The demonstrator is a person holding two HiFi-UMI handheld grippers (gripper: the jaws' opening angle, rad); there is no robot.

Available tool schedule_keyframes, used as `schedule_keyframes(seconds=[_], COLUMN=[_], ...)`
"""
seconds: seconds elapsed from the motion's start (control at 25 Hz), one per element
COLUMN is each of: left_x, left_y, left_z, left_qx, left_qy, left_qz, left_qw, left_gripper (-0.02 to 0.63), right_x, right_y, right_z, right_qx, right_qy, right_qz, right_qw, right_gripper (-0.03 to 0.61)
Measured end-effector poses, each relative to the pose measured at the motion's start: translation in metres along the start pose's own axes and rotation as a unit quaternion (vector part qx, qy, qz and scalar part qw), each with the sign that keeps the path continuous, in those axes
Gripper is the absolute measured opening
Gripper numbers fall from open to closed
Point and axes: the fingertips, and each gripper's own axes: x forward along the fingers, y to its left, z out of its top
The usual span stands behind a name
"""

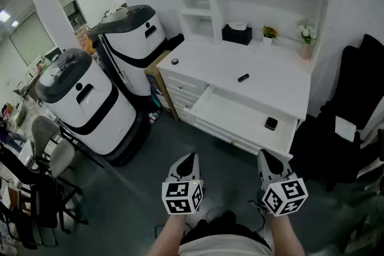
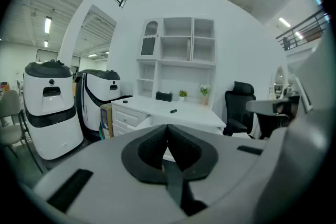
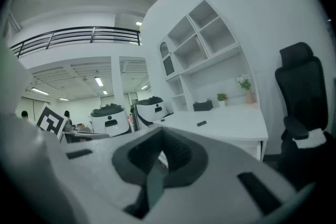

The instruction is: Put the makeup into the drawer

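You are holding the left gripper (image 1: 190,157) and the right gripper (image 1: 263,154) side by side, well short of the white desk (image 1: 210,60). Both claws are sitting pressed together, pinching nothing. A small dark makeup stick (image 1: 243,78) is lying on the desktop, and a dark compact (image 1: 271,123) is lying inside the open drawer (image 1: 231,111), near its right end. A black box (image 1: 236,34) is standing at the desk's back
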Motion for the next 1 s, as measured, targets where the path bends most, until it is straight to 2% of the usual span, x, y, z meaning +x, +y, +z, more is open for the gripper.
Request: schedule_keyframes(seconds=[0.44, 0.92, 1.0], left_x=[0.007, 0.033, 0.042], left_y=[-0.019, -0.034, -0.036], left_z=[-0.001, 0.004, 0.005], left_qx=[0.009, 0.010, 0.012], left_qy=[0.001, 0.008, 0.011], left_qz=[0.012, -0.003, -0.009], left_qw=[0.9999, 0.9999, 0.9998], left_gripper=[0.008, 0.145, 0.152], right_x=[-0.006, -0.005, -0.001], right_y=[-0.016, -0.038, -0.044], right_z=[0.003, 0.006, 0.009], right_qx=[0.000, 0.012, 0.016], right_qy=[0.004, 0.009, 0.007], right_qz=[0.014, 0.007, 0.004], right_qw=[1.000, 1.000, 1.000], right_gripper=[0.003, 0.003, 0.003])
